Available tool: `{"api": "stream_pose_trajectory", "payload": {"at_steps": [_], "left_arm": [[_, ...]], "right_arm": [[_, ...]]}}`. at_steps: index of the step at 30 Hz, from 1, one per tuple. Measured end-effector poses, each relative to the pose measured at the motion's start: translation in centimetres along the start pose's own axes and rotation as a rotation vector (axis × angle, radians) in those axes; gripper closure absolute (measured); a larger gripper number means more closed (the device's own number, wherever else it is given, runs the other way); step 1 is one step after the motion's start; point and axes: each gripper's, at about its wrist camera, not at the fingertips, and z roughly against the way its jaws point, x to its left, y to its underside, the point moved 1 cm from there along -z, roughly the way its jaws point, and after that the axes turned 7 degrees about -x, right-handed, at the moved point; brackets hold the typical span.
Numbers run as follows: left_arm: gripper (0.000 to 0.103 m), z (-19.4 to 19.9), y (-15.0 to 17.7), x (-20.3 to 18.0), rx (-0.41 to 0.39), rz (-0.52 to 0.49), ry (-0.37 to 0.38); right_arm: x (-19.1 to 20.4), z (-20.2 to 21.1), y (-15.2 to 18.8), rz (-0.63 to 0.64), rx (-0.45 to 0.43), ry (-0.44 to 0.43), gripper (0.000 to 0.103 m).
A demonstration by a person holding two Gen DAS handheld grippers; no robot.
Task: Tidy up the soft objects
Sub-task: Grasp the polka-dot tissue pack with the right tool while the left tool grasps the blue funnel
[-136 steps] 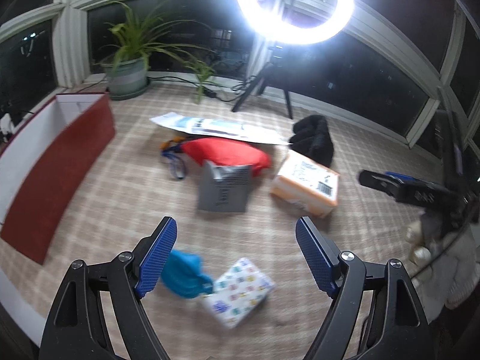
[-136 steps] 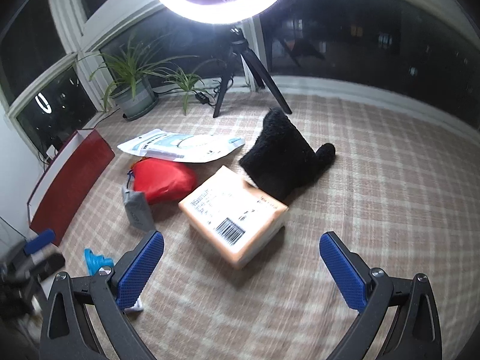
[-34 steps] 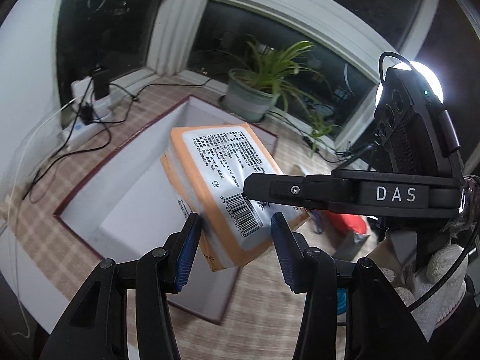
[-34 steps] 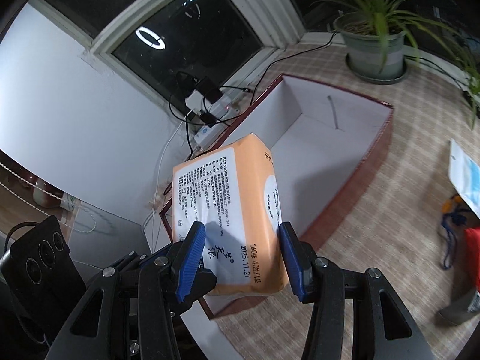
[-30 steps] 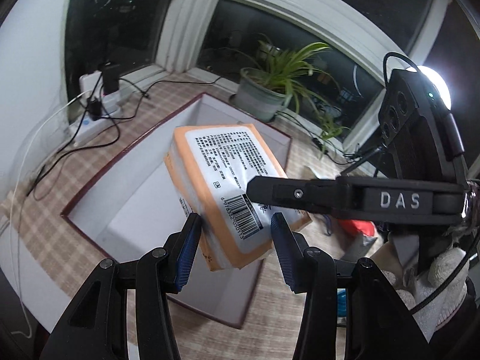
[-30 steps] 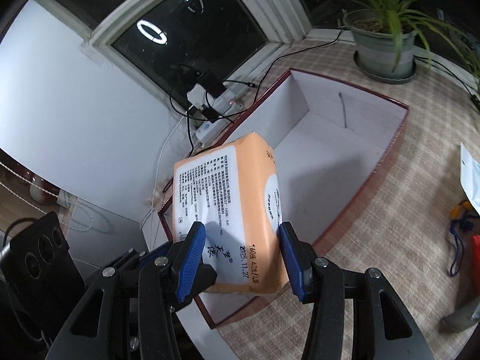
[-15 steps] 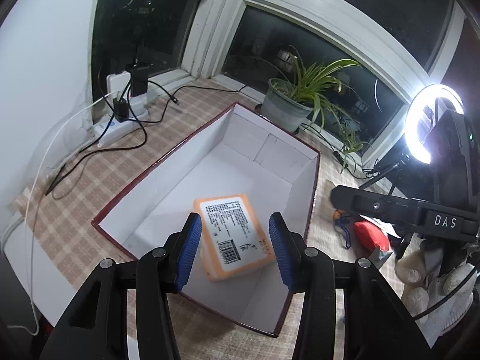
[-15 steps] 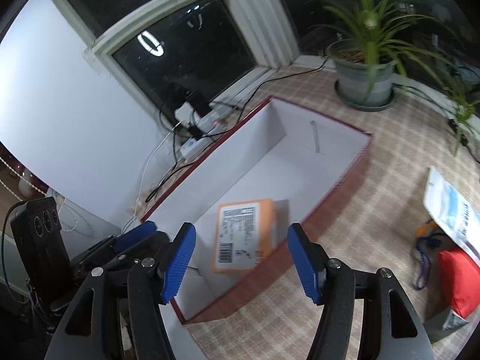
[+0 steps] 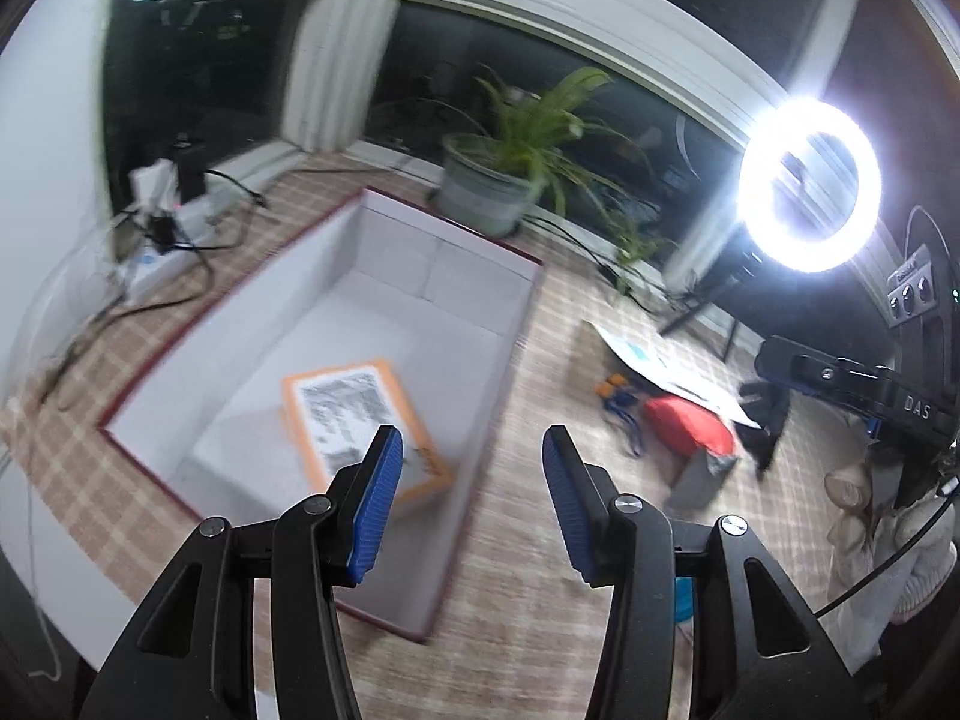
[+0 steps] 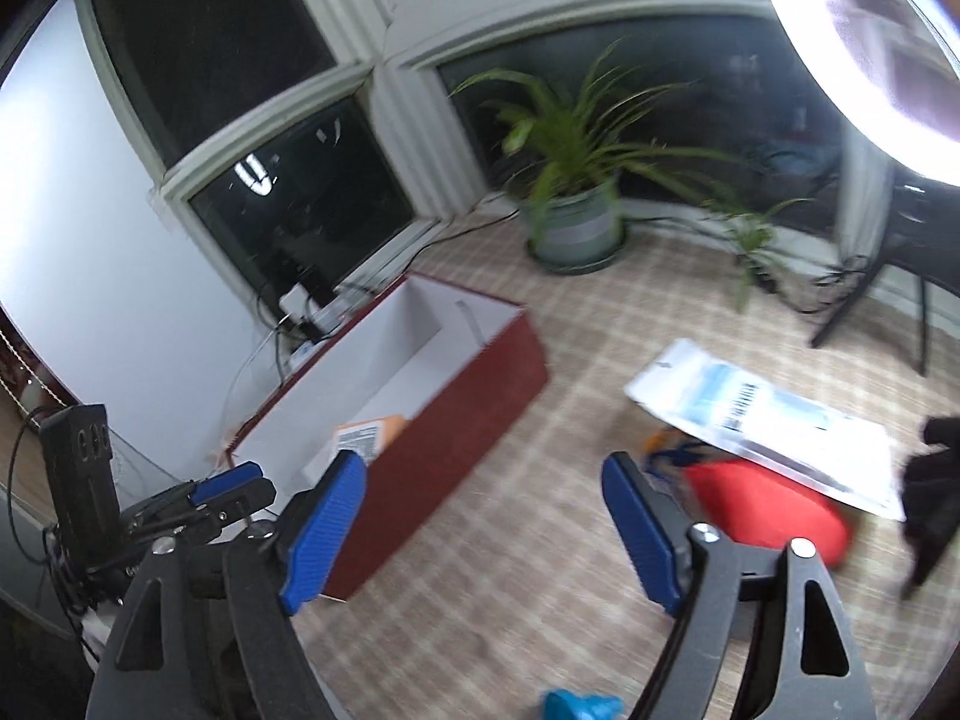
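The orange package (image 9: 360,420) is found lying flat, printed label up, on the white floor of the red box (image 9: 492,414), towards the box's near end and close to its right-hand wall; in the right wrist view only a corner of the package (image 10: 369,435) is seen above the red box's (image 10: 456,414) dark red side wall. The box is set open-topped on the checked floor covering (image 9: 540,540). The left gripper (image 9: 468,504) is held above the near right corner of the box with its blue-padded jaws spread wide and nothing between them. The right gripper (image 10: 480,534) is held over the floor beside the box, its jaws likewise parted wide and empty. Further soft items are noted on the floor well apart from the box: a red pouch (image 10: 768,510) lying partly under a white flat packet (image 10: 762,420), a black plush item (image 10: 936,492) at the right edge of the right wrist view, a grey bag (image 9: 699,477) just beside the red pouch (image 9: 690,423) in the left wrist view, and a blue object (image 10: 579,705) at the bottom edge, only partly visible. A potted plant (image 10: 573,228) stands near the window, and a lit ring light (image 9: 807,183) on a tripod stands to the right. A power strip with cables (image 9: 156,228) lies along the wall beyond the box. Both views are somewhat blurred, so the print on the label cannot be read.
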Motion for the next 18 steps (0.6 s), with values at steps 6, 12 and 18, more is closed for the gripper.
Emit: {"api": "stream_pose_trajectory", "payload": {"at_steps": [6, 12, 18], "left_arm": [[0.049, -1.6, 2.0, -3.3, 0.072, -0.061, 0.105], [0.045, -4.0, 5.2, -7.8, 0.195, -0.174, 0.243], [0.045, -7.1, 8.8, -11.2, 0.32, -0.291, 0.317]], "right_arm": [[-3.3, 4.6, 4.6, 0.02, -0.015, 0.115, 0.017], [-5.4, 6.9, 11.1, 0.026, 0.062, 0.204, 0.017], [-5.8, 6.9, 16.8, 0.054, 0.134, 0.254, 0.017]]}}
